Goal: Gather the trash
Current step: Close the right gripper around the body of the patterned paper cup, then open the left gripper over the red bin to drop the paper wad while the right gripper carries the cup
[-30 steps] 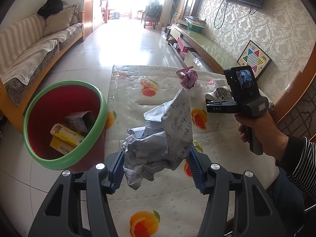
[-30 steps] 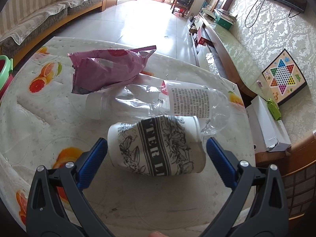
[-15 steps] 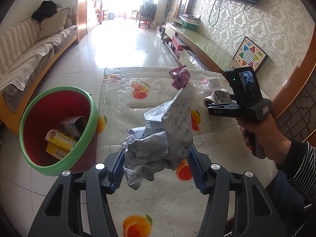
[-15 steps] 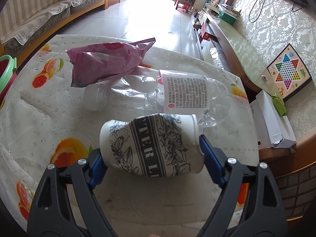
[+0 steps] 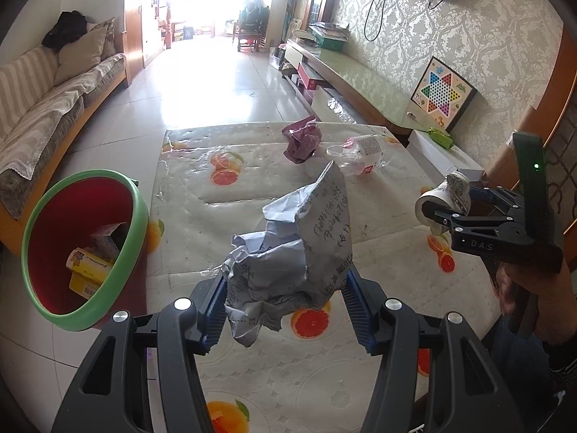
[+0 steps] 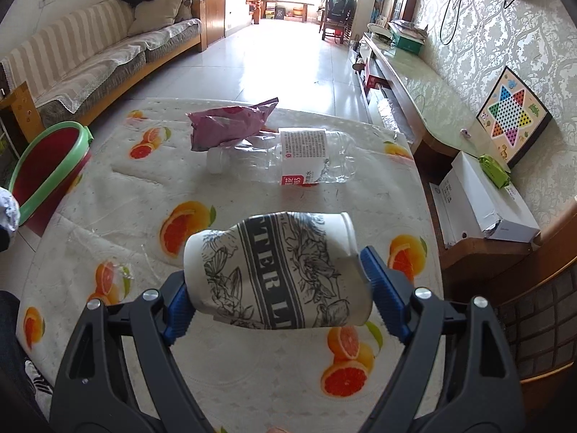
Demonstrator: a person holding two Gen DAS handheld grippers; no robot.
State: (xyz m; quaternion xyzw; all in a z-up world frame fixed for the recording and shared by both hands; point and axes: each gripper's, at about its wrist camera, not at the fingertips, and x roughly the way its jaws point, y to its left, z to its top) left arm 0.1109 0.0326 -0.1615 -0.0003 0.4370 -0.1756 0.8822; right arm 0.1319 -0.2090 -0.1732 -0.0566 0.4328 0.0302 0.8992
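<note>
My left gripper (image 5: 285, 288) is shut on a crumpled sheet of written paper (image 5: 299, 249), held above the fruit-print table (image 5: 252, 187). A red bin with a green rim (image 5: 139, 213) stands on the floor at the table's left edge, with boxes inside. My right gripper (image 6: 277, 281) is shut on a squashed paper cup (image 6: 277, 270) with black print, lifted clear of the table; the cup (image 5: 445, 195) also shows at the right of the left wrist view. A purple bag (image 6: 230, 126) and a clear plastic bottle (image 6: 288, 158) lie at the table's far end.
A sofa (image 5: 54, 108) runs along the left wall, beyond the bin (image 6: 47, 166). To the right of the table sit a white box (image 6: 483, 202), a low long cabinet (image 6: 414, 83) and a checkers board (image 6: 512, 115). A hand (image 5: 533, 296) holds the right gripper.
The right gripper's jaws closed on the paper cup, then lifted it off the table and drew it back from the bottle. The left gripper shifted a little with the paper still held.
</note>
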